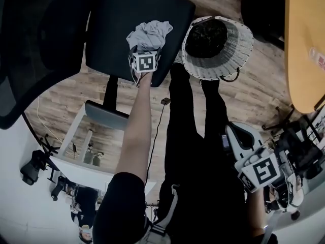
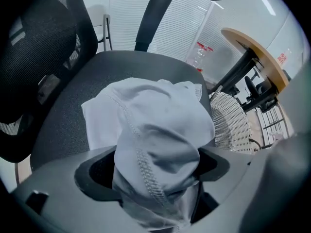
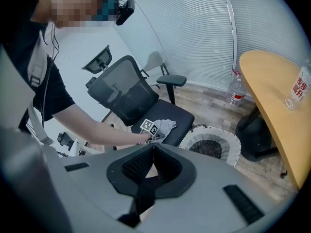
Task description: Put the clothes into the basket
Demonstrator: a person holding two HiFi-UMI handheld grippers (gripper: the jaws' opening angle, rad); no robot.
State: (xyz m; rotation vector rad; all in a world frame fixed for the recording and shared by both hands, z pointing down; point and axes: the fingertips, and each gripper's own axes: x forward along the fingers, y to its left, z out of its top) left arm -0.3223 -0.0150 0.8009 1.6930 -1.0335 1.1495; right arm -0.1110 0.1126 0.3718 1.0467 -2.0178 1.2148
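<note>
Garment (image 2: 160,125) bunched between left gripper (image 2: 155,168) jaws (over the chair (image 2: 63,115)).

Light: soft, even daylight; it came through the blinds (image 3: 194,28), the brightest area in the right gripper view. Shadows: faint and diffuse on the floor (image 1: 254,95). Chair (image 1: 117,29) seat read near black, detail lost. Cloth (image 2: 160,125) was pale, slightly washed out, nearest folds soft. Distortion: heavy fisheye bending; black vignette filled every corner. Head view was dimmest.
</note>
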